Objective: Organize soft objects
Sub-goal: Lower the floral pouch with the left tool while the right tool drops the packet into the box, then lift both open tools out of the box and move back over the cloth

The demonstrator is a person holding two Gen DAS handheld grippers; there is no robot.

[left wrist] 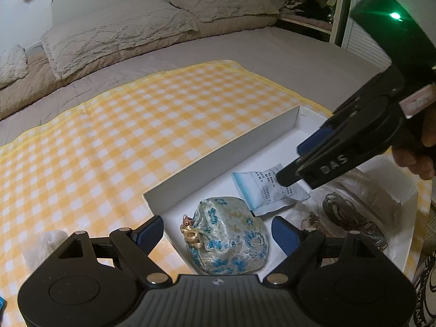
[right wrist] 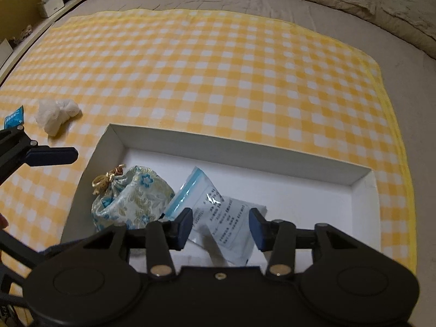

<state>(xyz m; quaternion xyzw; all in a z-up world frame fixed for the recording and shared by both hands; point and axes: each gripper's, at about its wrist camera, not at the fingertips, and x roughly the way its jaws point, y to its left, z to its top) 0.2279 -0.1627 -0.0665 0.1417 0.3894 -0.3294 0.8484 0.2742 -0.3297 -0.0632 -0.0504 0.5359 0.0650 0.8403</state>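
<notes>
Already, in the left wrist view, the left gripper (left wrist: 218,231) is hovering wide open and empty over the pouch (left wrist: 229,234) lying in the near left of the white box (left wrist: 218,147). In the right wrist view, the right gripper (right wrist: 222,227) is standing part-open around the packet (right wrist: 218,218), not visibly pinching it; the white wad (right wrist: 55,115) and blue sachet (right wrist: 13,117) are waiting on the blanket (right wrist: 218,68), far left.

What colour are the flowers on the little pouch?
Blue, on the shiny pale pouch; clearest in the left wrist view.

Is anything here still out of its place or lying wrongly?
Yes. A crumpled white wad and a small blue packet lie on the checked cloth, outside the white box that holds the pouch and the zip bag.
</notes>
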